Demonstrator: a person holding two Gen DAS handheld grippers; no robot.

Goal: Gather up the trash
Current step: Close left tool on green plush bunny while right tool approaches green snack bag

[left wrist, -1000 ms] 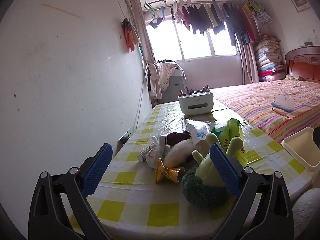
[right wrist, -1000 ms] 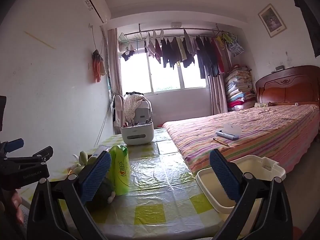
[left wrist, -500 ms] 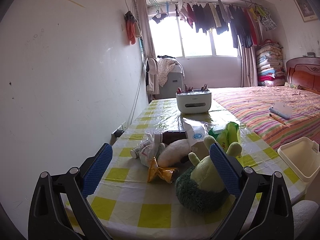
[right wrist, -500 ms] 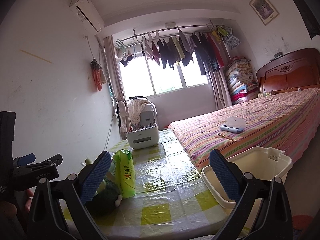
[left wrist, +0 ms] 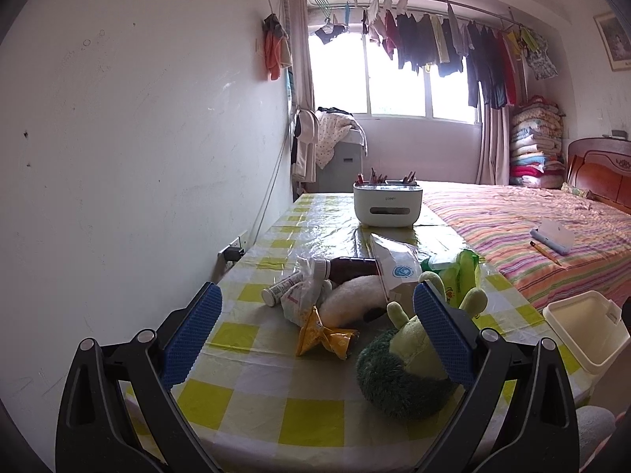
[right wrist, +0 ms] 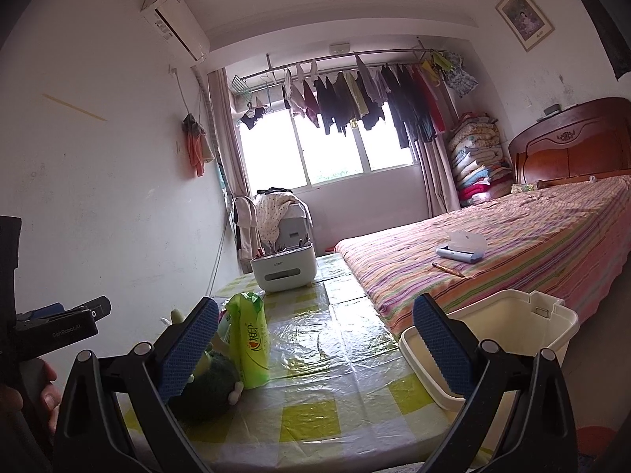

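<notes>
On the checked tablecloth, a heap of trash is seen ahead of the left gripper: an orange wrapper, a crumpled plastic bag and a brown bottle, beside a green plush toy. Both grippers are held spread wide and empty; the right gripper is pointed between the green packet and the cream bin at the table's edge.

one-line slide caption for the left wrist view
Open left hand-held gripper faces a yellow snack wrapper beside a green plush toy on the checked table.
</notes>
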